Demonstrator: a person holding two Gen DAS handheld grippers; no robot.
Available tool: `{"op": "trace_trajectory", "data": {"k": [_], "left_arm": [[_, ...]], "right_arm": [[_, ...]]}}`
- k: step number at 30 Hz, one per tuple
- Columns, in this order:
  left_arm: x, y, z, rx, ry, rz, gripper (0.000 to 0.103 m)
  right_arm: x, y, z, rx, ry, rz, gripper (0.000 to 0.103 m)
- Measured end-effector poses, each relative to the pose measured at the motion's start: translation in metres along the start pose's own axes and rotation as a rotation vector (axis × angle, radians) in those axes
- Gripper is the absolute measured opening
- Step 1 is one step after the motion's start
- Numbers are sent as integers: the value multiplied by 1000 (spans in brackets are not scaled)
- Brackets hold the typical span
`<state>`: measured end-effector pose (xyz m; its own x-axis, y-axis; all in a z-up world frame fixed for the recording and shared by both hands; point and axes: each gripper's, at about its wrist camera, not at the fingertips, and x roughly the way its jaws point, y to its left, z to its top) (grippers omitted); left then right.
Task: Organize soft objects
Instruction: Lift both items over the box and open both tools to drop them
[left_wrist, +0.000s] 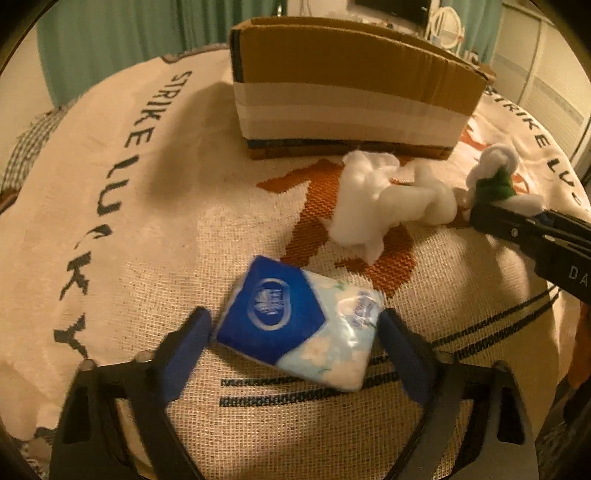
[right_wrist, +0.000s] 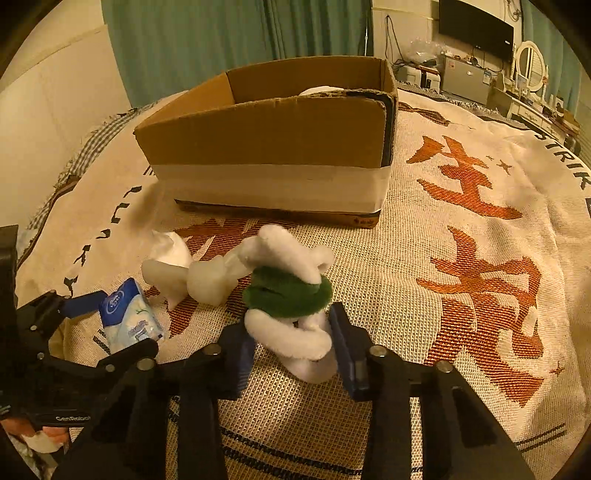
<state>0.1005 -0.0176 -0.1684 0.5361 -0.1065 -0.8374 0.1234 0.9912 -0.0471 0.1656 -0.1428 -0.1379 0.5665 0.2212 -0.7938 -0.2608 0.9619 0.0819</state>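
A blue and floral tissue pack (left_wrist: 301, 326) lies on the woven blanket between the pads of my left gripper (left_wrist: 295, 328), which touch its two ends; it also shows in the right wrist view (right_wrist: 127, 317). My right gripper (right_wrist: 291, 332) is shut on a white and green plush toy (right_wrist: 291, 299), also seen in the left wrist view (left_wrist: 493, 177). White knotted soft pieces (left_wrist: 380, 199) lie between the two, in front of an open cardboard box (right_wrist: 273, 147) with something white inside.
The blanket (right_wrist: 461, 258) with orange characters and black lettering covers a round-looking surface. Green curtains, a TV and furniture stand far behind. The left gripper body (right_wrist: 55, 354) sits at the right view's lower left.
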Motion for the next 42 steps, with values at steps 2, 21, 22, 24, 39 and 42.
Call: {"op": "trace_trajectory", "data": {"k": [2,21,22,24,39,42], "left_arm": [[-2,0,-2,5,-7,0,82],[-84,-11,12,28,-185,-3,81],[-88,-11,14,33,-201,1,81],[-99,-12,22,42,-238,14,81],[-134,-21,121,75,-452,-4,81],[-128,-25,143,94,-474,18,81]], "right_arm": [[-3,0,-1,2,-7,-2,29],[-88,23,-10,-15,-135,8,25],[-96,24,-7,-15,-148,14,25],[-107,25,0,-16,-169,27,25],[-150,13,118,-52,-380,96,25],[-139,4,148,-35,-392,100,25]]}}
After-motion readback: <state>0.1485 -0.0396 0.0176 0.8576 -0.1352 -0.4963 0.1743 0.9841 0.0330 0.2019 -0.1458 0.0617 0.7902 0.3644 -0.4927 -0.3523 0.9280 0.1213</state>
